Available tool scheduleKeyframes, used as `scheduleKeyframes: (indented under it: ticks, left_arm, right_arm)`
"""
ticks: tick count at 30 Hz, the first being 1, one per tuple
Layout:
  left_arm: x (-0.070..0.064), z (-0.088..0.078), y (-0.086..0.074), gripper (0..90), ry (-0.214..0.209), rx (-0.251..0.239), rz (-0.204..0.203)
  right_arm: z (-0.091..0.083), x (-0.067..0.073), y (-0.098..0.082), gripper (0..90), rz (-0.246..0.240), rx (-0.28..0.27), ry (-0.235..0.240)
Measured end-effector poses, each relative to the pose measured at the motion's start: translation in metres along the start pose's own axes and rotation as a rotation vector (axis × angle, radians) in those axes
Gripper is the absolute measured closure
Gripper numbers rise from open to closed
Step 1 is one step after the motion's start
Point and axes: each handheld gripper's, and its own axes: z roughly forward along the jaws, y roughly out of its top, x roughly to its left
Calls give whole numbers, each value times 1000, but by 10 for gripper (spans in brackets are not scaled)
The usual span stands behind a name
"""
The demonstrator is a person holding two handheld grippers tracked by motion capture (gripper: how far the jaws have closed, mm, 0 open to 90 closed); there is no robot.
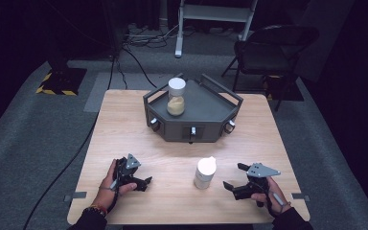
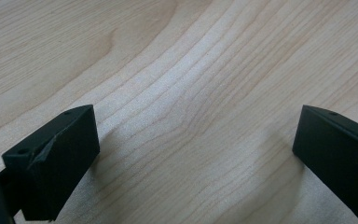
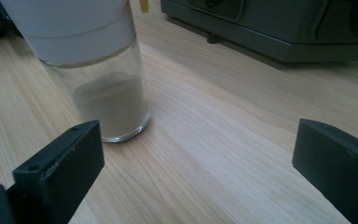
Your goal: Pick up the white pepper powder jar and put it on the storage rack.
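Observation:
A white-capped glass jar (image 1: 205,173) with a low layer of powder stands on the wooden table (image 1: 124,129), between my two grippers. In the right gripper view the same jar (image 3: 107,93) is just beyond the left jaw. My right gripper (image 1: 234,176) rests on the table to the jar's right, open and holding nothing. My left gripper (image 1: 143,183) lies at the front left, open over bare wood. A second jar (image 1: 176,96) with a white lid and tan powder stands upright on a dark grey tray (image 1: 206,108) at the table's back.
The grey tray has raised rails and knobs along its front face (image 3: 279,28). Beyond the table stand a folding chair (image 1: 268,50), a white stand and loose cables on a grey floor. A cable trails off the table's left side.

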Motion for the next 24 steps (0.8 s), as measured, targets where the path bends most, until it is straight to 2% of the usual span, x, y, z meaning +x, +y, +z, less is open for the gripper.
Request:
scheduleKeyframes:
  ticks: [8,12,17,24]
  left_arm:
    - [0,0,0,0,-1,0,1]
    - [0,0,0,0,-1,0,1]
    - [0,0,0,0,-1,0,2]
    - [0,0,0,0,-1,-1,2]
  right_arm:
    - [11,7,5,17,-10,-5,32]
    - [14,6,6,17,1,-12,59]
    - [18,6,7,19,34,-20,70]
    - [25,8,11,19,21,-19,82]
